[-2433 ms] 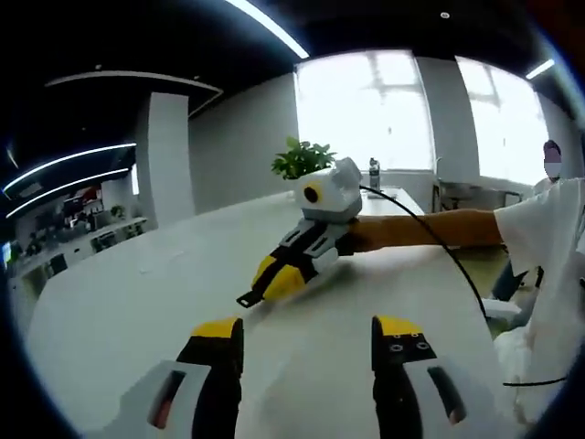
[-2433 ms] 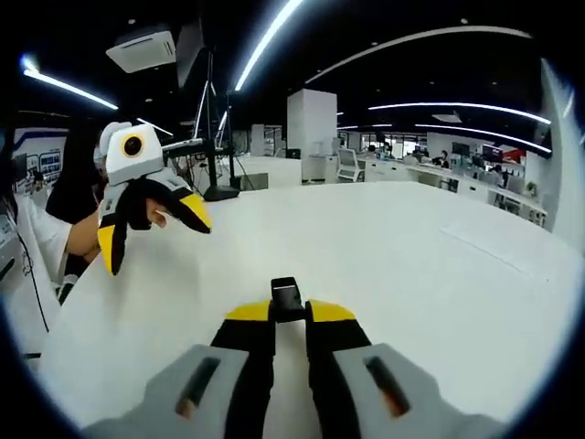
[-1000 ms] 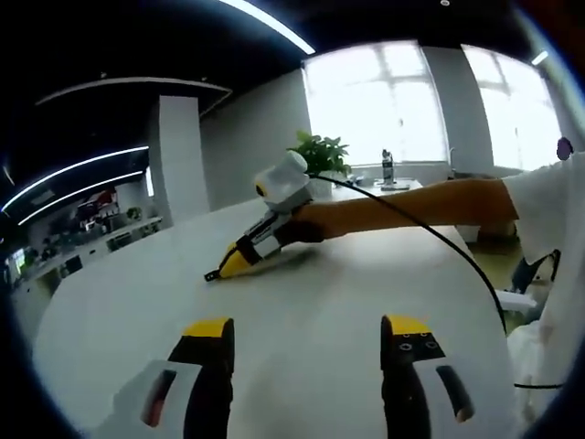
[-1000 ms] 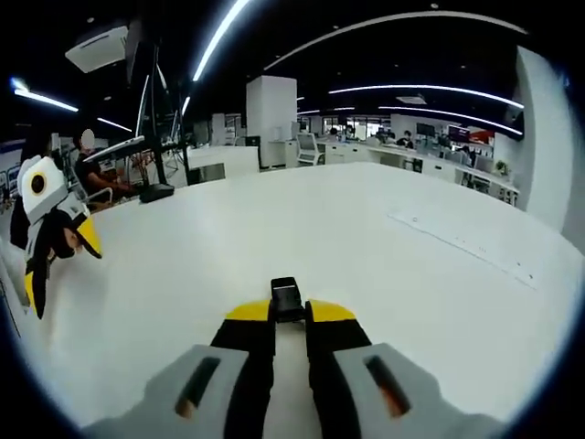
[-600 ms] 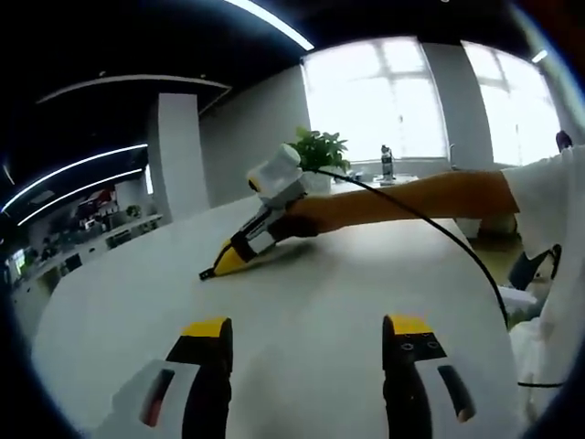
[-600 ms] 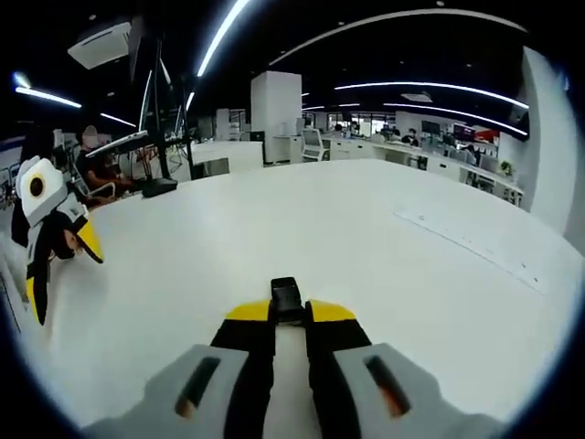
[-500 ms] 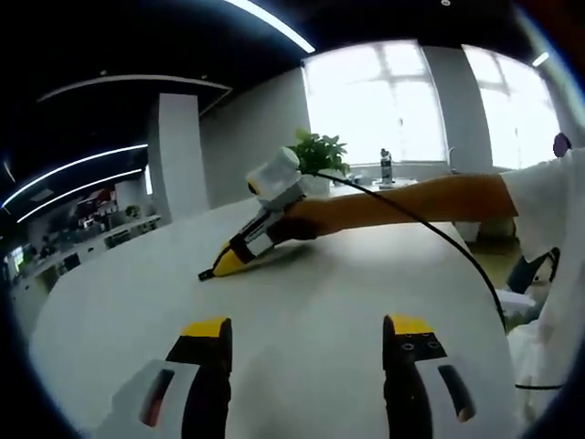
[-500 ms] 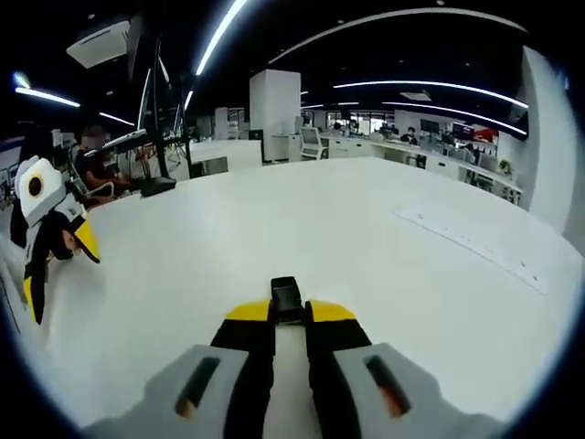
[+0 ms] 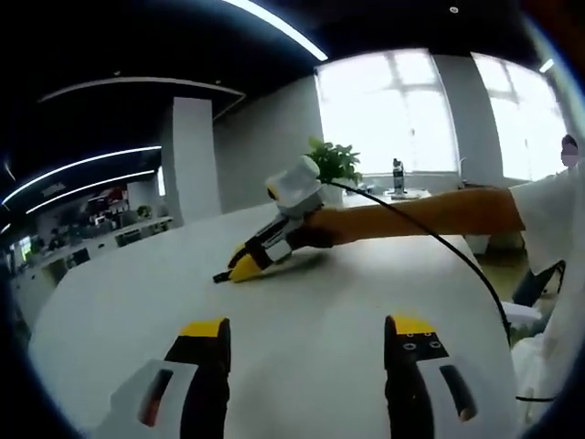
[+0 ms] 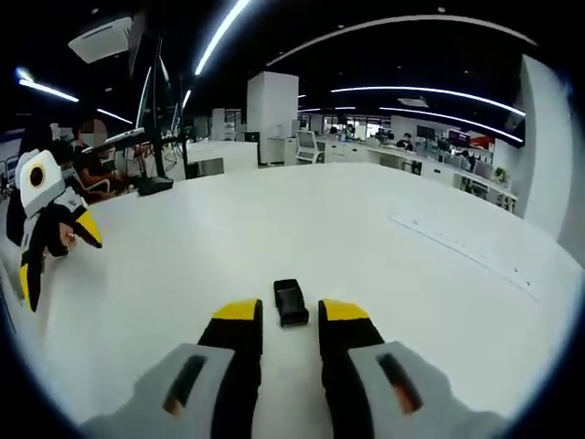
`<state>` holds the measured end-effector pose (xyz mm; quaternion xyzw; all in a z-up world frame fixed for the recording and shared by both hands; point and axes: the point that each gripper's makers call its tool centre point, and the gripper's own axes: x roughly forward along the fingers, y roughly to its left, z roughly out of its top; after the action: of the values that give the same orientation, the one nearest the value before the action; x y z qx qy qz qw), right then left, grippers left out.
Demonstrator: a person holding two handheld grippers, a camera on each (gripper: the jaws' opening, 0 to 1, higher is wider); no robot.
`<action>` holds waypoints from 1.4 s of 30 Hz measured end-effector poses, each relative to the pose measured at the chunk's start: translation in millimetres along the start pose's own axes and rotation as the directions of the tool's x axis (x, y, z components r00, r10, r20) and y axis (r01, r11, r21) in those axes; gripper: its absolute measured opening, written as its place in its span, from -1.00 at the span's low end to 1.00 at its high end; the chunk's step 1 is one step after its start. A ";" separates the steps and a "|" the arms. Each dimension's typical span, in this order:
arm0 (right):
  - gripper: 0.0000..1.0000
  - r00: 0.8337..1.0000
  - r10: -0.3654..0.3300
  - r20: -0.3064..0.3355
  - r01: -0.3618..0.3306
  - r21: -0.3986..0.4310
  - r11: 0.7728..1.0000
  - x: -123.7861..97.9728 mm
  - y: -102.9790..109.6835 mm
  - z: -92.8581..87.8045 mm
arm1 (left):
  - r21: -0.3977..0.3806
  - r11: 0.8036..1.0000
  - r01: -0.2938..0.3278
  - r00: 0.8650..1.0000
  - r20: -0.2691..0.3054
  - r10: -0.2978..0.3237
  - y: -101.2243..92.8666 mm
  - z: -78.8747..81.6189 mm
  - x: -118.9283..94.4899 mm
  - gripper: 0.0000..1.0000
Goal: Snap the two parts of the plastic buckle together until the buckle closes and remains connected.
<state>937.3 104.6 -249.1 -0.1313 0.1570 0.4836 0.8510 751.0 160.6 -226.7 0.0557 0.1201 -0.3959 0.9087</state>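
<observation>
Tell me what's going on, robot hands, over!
Right gripper open, black buckle on the white table between its jaws. Left gripper open, holding nothing. Nothing in the way, over.

The small black plastic buckle looks slightly glossy. The wide white table is smooth and matt. The yellow gripper pads look rubbery.
</observation>
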 end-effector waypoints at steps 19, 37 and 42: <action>0.10 0.992 0.011 0.129 -0.015 0.026 1.000 -42.9 40.4 24.5 | -0.110 0.990 -0.094 0.995 0.032 0.098 26.5 18.6 2.6 0.59; 1.00 0.994 -0.041 0.103 0.051 -0.087 0.995 -105.7 81.4 30.8 | -0.149 0.980 -0.132 0.989 0.043 0.140 31.0 27.0 -5.7 0.91; 1.00 0.991 -0.056 0.119 0.068 -0.098 0.993 -122.3 86.5 34.3 | -0.127 0.982 -0.142 0.988 0.045 0.149 31.3 33.2 -8.6 0.99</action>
<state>808.3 64.9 -175.7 -0.1511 0.0782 0.4712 0.8654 774.0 181.4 -192.3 -0.0025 0.1151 -0.3216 0.9398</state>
